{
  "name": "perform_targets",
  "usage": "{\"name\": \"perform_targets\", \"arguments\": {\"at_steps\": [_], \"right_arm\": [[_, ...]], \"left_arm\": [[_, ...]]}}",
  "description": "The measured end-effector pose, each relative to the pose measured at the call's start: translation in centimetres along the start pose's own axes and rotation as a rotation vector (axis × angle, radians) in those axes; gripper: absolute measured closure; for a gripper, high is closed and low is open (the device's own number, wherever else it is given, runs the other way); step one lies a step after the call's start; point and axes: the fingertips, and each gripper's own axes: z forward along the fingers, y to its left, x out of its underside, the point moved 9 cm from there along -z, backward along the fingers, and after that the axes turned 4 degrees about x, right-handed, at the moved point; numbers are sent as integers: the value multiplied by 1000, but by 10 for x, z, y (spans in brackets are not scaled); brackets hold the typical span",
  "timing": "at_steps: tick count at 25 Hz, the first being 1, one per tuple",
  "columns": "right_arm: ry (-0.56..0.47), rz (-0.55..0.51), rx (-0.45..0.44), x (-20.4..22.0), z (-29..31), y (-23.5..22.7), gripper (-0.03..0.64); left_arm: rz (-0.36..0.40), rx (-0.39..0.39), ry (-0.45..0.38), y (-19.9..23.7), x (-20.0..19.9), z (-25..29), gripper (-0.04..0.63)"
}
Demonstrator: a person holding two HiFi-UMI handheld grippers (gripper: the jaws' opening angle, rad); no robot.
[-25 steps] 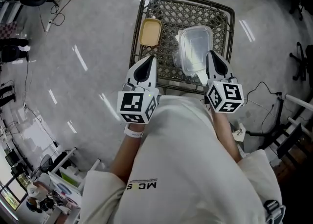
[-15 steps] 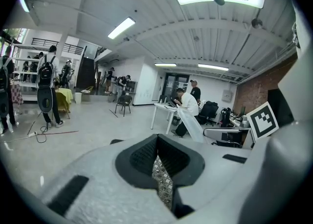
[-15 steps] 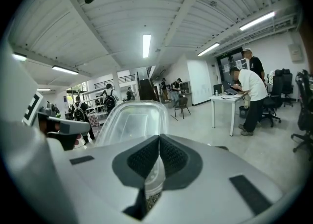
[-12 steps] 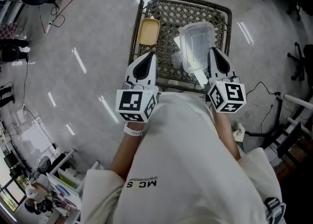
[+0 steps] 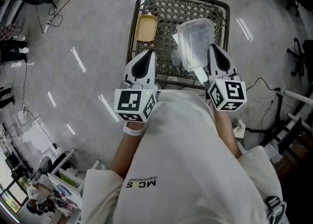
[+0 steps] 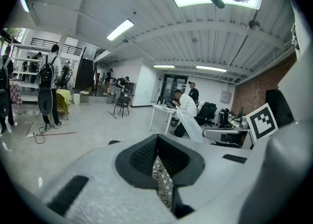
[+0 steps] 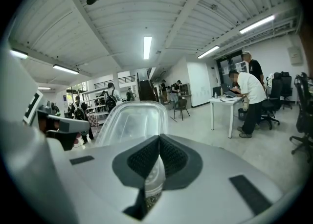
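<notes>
My right gripper (image 5: 215, 56) is shut on the near rim of a clear plastic container (image 5: 196, 41), which is tilted over a dark metal mesh table (image 5: 172, 6). In the right gripper view the container (image 7: 131, 120) rises just beyond the closed jaws of the gripper (image 7: 159, 155). My left gripper (image 5: 145, 60) hovers at the table's near left edge, shut and holding nothing. In the left gripper view only a sliver of mesh (image 6: 161, 178) shows through the gripper (image 6: 157, 155). A yellow tub (image 5: 146, 27) sits on the table ahead of the left gripper.
A crumpled clear plastic piece (image 5: 175, 57) lies on the mesh beside the container. The table stands on a grey polished floor (image 5: 88, 47) with cables and chairs around. People, white desks (image 7: 229, 101) and office chairs fill the room beyond.
Both grippers and the clear container have shifted only slightly forward over the table. The jaws stay as they were.
</notes>
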Motion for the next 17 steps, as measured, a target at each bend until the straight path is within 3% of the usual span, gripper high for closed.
{"name": "perform_targets", "arguments": {"at_steps": [17], "right_arm": [[-1,-1,-18,3,-3,5,597]], "left_arm": [[5,2,7,-5,7,-7,574]]}}
